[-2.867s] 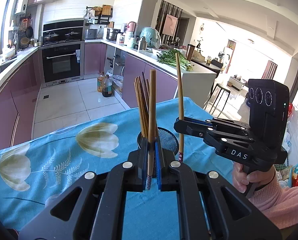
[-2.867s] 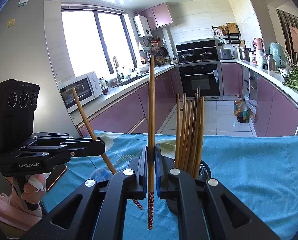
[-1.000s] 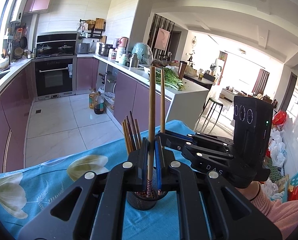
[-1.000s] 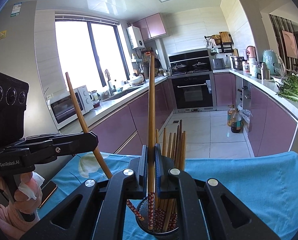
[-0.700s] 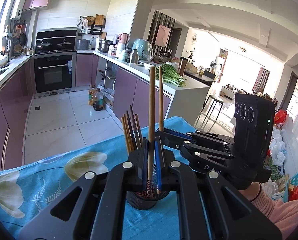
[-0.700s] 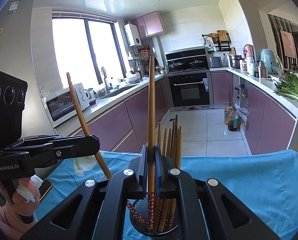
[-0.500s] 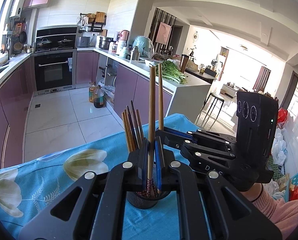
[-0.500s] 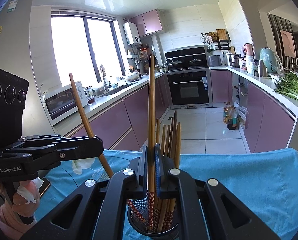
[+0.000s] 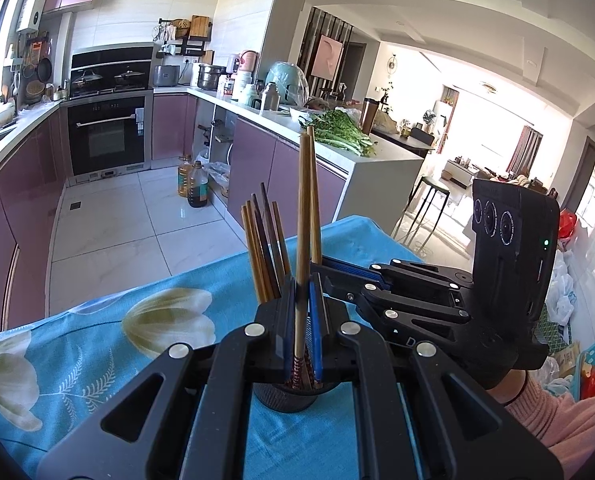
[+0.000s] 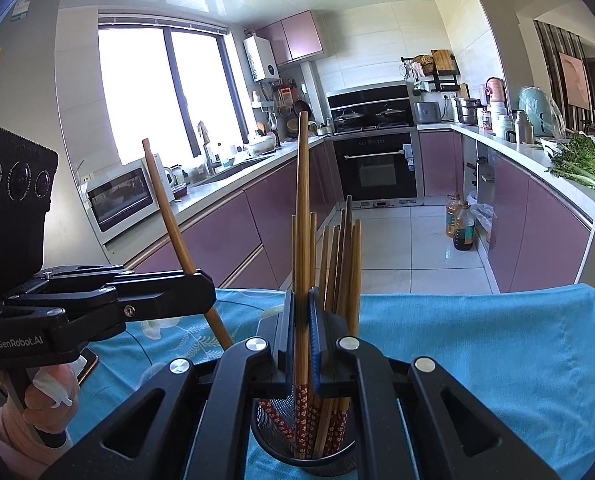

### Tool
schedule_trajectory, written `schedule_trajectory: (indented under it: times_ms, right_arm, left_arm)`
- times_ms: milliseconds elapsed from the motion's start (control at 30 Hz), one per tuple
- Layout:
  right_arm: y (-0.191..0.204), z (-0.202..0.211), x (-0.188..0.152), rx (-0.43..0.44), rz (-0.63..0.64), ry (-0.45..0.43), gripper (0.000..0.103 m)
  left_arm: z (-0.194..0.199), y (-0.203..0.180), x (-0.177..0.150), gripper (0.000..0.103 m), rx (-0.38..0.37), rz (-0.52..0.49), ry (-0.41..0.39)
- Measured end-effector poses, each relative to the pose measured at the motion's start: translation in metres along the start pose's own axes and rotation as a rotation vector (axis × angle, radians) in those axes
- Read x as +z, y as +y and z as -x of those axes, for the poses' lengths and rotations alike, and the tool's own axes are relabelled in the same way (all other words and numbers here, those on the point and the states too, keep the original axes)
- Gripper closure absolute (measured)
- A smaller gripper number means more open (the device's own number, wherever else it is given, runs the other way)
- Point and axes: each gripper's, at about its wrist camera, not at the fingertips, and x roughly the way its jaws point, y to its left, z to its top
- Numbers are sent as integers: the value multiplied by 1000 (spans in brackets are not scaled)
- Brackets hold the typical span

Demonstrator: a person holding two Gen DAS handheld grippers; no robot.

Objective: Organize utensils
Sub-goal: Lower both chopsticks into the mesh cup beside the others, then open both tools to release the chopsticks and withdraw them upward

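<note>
Left hand [image 10: 47, 398], pink sleeve, grips the handle of the left gripper [image 10: 205, 292]; its jaws are pressed together, pinching one bamboo chopstick [image 10: 169, 224] that leans with its top tipped left and its patterned lower end reaching down into the black mesh holder [image 10: 329, 460]. In the left wrist view the same chopstick [image 9: 303, 240] stands nearly upright between the blue pads of the left gripper [image 9: 303, 312], its red patterned tip inside the holder [image 9: 285, 396]. Holder stands on the desk [image 10: 477, 360], which is covered by a light blue cloth with a pale flower print [image 9: 169, 316]. A cluster of other chopsticks [image 10: 339, 264] already stands in the holder, decorated ends down, leaning slightly right. The right gripper [image 10: 302, 320] has its jaws closed on a second chopstick [image 10: 302, 208], held vertical, lower end down in the holder among the rest. From the left wrist camera the right gripper [image 9: 321, 268] reaches in from the right, just beside the left one, its chopstick [image 9: 314, 196] close alongside the first. Right hand barely shows under its gripper; pink sleeve [image 9: 565, 420] at far right. Behind: purple kitchen cabinets, oven [image 10: 377, 164], greens [image 9: 341, 132] on the counter
</note>
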Motion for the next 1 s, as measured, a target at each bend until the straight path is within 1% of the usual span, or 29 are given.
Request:
schedule_trajectory:
  times_ms: [400,1000]
  right_arm:
    - [-2,-7,-4,2,-9,16,97]
    - [-5,-14,-16,5,-15,44,97]
  left_arm:
    - [-6,-2,3,96,13,-9,21]
    - [-19,-4,-6,95,19,-18,65]
